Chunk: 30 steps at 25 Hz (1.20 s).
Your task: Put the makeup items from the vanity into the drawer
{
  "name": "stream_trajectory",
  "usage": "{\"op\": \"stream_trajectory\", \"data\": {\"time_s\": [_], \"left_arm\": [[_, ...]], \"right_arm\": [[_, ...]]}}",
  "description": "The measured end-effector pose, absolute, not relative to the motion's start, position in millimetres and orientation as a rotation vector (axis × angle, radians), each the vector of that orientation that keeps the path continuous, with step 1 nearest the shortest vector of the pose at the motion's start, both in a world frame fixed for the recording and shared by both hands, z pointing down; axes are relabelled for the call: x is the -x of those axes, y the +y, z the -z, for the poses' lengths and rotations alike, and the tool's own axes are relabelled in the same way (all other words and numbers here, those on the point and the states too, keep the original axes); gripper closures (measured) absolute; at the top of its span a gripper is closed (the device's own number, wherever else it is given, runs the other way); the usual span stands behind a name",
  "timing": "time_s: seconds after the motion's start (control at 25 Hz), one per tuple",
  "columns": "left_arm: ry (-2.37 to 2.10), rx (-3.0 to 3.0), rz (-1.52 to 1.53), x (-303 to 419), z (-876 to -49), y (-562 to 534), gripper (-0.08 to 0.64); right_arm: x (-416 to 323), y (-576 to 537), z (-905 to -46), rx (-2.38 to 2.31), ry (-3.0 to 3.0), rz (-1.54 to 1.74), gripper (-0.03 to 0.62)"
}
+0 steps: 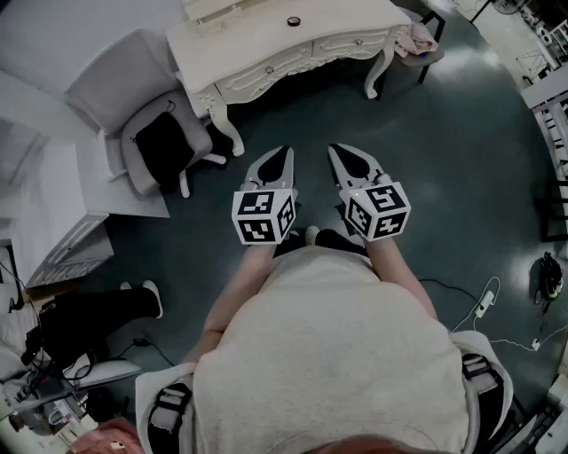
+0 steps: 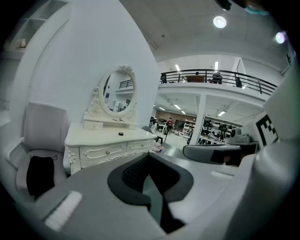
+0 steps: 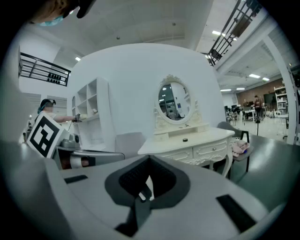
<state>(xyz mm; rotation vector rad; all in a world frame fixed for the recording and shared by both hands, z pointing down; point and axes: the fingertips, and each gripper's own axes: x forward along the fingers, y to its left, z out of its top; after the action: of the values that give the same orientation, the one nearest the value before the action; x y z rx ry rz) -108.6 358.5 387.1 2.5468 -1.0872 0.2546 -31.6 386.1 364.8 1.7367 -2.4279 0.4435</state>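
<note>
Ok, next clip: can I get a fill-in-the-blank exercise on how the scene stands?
1. The left hand-held gripper and the right hand-held gripper both have jaws that are ____, with nothing between them.
2. The small dark round makeup item lies on the ____ of the white carved wooden vanity.
3. The vanity's mirror is ____ in shape.
4. The pale grey padded chair holds a ____ cushion.

Missing words: shut; top; oval; black.
</note>
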Motion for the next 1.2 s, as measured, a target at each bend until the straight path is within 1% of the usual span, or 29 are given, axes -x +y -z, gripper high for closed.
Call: {"op": "stream_trajectory", "data": {"time_s": [0.64, 0.76, 1.2], "left_arm": [[-1.162, -2.47, -0.23, 122, -388, 343, 0.551], [-1.124, -2.494, -0.239, 111, -390, 344, 0.551], [-0.963, -2.61, -0.303, 64, -400, 352, 0.551]], "right_arm": [[32, 375, -368, -1.713, -2.453, -0.479, 0.584], [33, 372, -369, -1.687, -2.49, -0.524, 0.584], [5, 369, -371, -1.718, -2.497, -0.491, 0.584]]}}
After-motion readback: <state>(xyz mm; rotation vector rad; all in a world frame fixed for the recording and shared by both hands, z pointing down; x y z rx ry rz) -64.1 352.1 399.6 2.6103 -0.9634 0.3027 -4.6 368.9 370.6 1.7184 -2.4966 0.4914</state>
